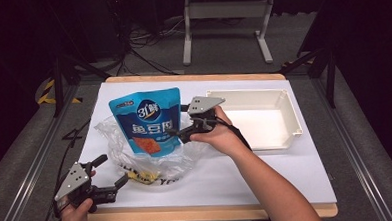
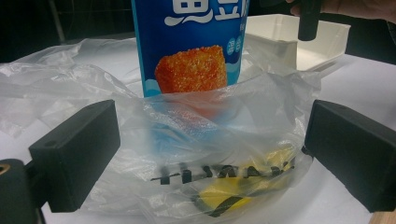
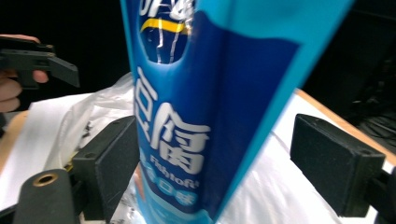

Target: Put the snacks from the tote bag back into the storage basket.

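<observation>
The white-covered wooden tabletop (image 1: pixel 287 176) carried everything. At its far right sat a shallow white plastic tray (image 1: pixel 290 117), bare inside. Left of it lay a crumpled clear plastic bag (image 1: pixel 116 146), and standing upright in its mouth was the tall blue foil snack pouch (image 1: pixel 147 120). The right gripper (image 1: pixel 177 134) reached in from the pouch's right side; its fingers (image 3: pixel 109 163) stood spread either side of the pouch, and whether one pad brushed it I couldn't tell. The left gripper (image 1: pixel 111 180) waited at the near left, fingers (image 2: pixel 77 151) spread wide before the bag, pinching nothing.

My worry was that the pouch, ungripped and propped only by limp film, might topple, or that the bag would drag along if nobody pinned it.

The pouch read "Fishtofu" under large white Chinese characters; the bag's black lettering was too creased to read.
</observation>
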Motion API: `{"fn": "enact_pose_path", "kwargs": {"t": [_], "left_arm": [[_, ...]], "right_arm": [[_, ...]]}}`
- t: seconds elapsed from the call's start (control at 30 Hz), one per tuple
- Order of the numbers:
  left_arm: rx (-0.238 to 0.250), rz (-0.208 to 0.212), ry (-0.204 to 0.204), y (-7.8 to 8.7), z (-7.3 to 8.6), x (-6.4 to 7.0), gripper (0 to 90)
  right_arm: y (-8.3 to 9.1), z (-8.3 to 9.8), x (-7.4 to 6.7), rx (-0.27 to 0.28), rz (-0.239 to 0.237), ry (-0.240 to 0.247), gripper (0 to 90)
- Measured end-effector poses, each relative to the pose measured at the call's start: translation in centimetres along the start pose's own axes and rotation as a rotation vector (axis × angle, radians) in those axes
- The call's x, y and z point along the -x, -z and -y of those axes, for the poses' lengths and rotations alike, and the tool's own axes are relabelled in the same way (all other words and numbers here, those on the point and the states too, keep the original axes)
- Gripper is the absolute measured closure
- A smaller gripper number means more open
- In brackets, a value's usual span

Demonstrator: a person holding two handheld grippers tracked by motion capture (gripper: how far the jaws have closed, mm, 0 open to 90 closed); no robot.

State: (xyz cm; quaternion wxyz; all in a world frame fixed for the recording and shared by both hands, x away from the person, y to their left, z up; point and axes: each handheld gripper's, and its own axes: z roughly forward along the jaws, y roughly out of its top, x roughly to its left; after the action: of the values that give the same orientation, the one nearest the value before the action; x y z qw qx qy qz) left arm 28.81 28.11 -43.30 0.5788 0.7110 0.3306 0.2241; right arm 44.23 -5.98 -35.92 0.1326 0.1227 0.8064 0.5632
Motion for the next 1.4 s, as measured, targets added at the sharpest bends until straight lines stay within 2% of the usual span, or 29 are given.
{"fn": "enact_pose_path", "kwargs": {"t": [0.2,0.4,0.5,0.57,0.77,1.03,1.1,1.17,1.23,1.3,1.4], "left_arm": [[0.003,0.004,-0.004,0.0,0.0,0.1,4.2],[-0.007,0.005,-0.011,0.0,-0.1,0.1,4.1],[-0.007,0.005,-0.010,0.0,-0.1,0.0,4.1],[-0.005,0.002,-0.009,0.1,-0.1,0.1,4.1],[-0.007,0.001,-0.016,0.1,-0.1,0.1,4.1],[-0.011,-0.004,-0.014,0.1,-0.1,0.1,4.1],[-0.007,-0.005,-0.016,0.0,-0.1,0.1,4.2],[-0.004,-0.006,-0.013,0.0,-0.1,0.1,4.2],[-0.005,-0.006,-0.013,0.0,-0.1,0.1,4.2],[-0.004,-0.007,-0.013,-0.1,-0.1,0.1,4.2],[-0.004,-0.006,-0.012,-0.1,-0.1,0.1,4.1]], "right_arm": [[-1.3,0.2,-0.5,0.007,-0.042,0.009,15.7],[-2.9,0.8,-0.6,-0.008,-0.030,-0.004,14.2],[-3.6,1.1,-0.8,0.000,-0.021,-0.005,14.0],[-4.1,1.4,-0.9,0.008,-0.032,-0.008,13.2],[-4.7,1.9,-0.6,0.036,-0.036,-0.017,13.0],[-5.3,2.5,-0.7,0.006,-0.035,0.003,13.8],[-5.4,2.8,-0.8,-0.006,-0.037,0.015,15.3],[-5.6,3.2,-0.8,-0.033,-0.053,0.040,20.6],[-5.7,3.4,-0.9,-0.058,-0.076,0.032,24.9],[-5.8,3.5,-0.9,-0.069,-0.088,0.049,28.8],[-5.8,3.4,-1.0,-0.081,-0.092,0.033,32.5]]}}
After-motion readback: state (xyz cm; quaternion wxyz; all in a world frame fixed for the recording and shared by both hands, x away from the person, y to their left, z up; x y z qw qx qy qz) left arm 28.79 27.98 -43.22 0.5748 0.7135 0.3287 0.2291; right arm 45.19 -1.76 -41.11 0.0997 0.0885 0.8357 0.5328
